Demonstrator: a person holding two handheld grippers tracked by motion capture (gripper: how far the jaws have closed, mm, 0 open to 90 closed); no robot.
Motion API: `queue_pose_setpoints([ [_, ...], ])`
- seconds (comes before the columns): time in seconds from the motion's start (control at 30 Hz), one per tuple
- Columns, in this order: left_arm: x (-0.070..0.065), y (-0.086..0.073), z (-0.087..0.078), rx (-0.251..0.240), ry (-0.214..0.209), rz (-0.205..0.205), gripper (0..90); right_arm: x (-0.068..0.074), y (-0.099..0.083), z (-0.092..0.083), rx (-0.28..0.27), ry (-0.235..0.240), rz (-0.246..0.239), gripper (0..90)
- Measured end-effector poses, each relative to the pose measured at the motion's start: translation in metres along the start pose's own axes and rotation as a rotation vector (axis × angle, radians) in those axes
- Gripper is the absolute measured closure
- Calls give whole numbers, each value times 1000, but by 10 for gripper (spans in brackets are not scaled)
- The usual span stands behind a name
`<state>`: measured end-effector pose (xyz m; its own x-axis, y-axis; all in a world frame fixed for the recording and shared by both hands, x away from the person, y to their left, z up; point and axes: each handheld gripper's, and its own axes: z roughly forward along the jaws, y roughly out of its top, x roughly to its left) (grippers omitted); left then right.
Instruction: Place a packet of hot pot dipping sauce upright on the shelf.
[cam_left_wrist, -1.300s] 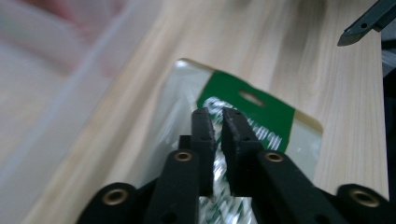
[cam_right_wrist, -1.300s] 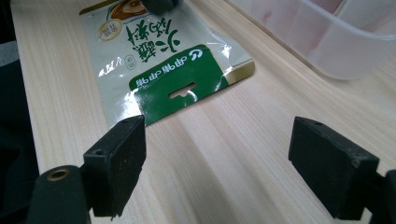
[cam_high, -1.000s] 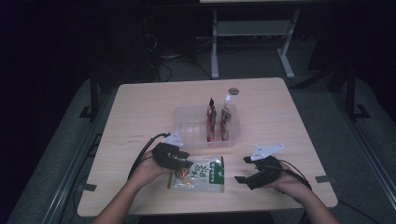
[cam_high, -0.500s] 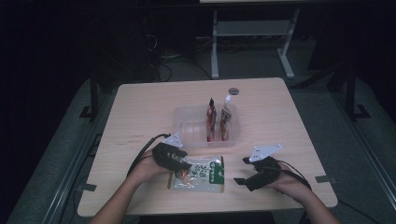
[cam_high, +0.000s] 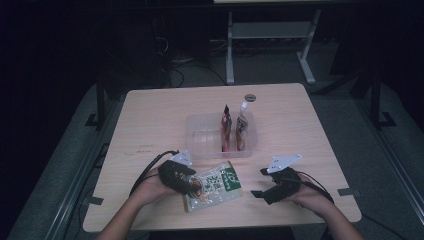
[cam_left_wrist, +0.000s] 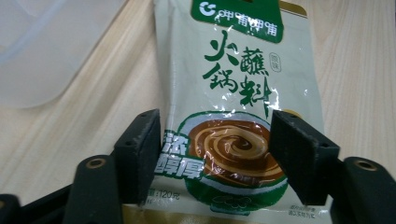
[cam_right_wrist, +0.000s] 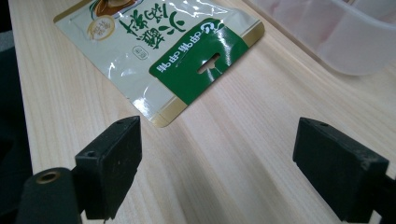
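sauce packet (cam_left_wrist: 238, 93): shiny, smooth plastic film, light glints on it | table (cam_right_wrist: 243, 154): pale wood, smooth, matt, fine grain lines | tub (cam_high: 200, 137): clear, cloudy plastic | left gripper (cam_left_wrist: 217, 149) pads: black, dull, maybe a bit rough, hard to tell

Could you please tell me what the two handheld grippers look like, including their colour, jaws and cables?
Both the left gripper and the right gripper are matt black, each with two blocky, rectangular jaws showing small screw holes and brass-coloured bushings at the base. A pale grey three-cornered plate sits on top of each, and a thin black cable trails from each across the table. The person's forearms are bare.
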<state>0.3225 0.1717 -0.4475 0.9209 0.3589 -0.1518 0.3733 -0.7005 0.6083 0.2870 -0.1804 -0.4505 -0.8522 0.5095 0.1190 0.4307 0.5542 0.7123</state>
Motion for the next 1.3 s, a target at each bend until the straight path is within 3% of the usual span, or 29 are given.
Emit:
queue_pose_setpoints([
  [0.17,-5,1,9,47,2,21,292,-3,0,-1,-14,9,33,134],
  [0.33,-5,0,11,46,11,20,301,-4,0,0,-20,12,35,134],
  [0.53,-4,1,9,48,38,32,446,-3,6,-5,-15,4,75,136],
  [0.7,-3,0,9,38,56,30,619,-6,9,-9,-24,40,93,133],
  [0.77,-2,1,8,47,56,33,697,-7,10,-10,-20,58,92,123],
  [0.93,-1,1,7,47,46,18,835,-5,11,-8,-7,52,83,125],
  [1.07,0,2,5,47,39,19,875,-5,12,-4,11,51,89,129],
  [1.3,3,1,-1,-3,-3,-24,894,-8,12,-3,8,53,100,146],
])
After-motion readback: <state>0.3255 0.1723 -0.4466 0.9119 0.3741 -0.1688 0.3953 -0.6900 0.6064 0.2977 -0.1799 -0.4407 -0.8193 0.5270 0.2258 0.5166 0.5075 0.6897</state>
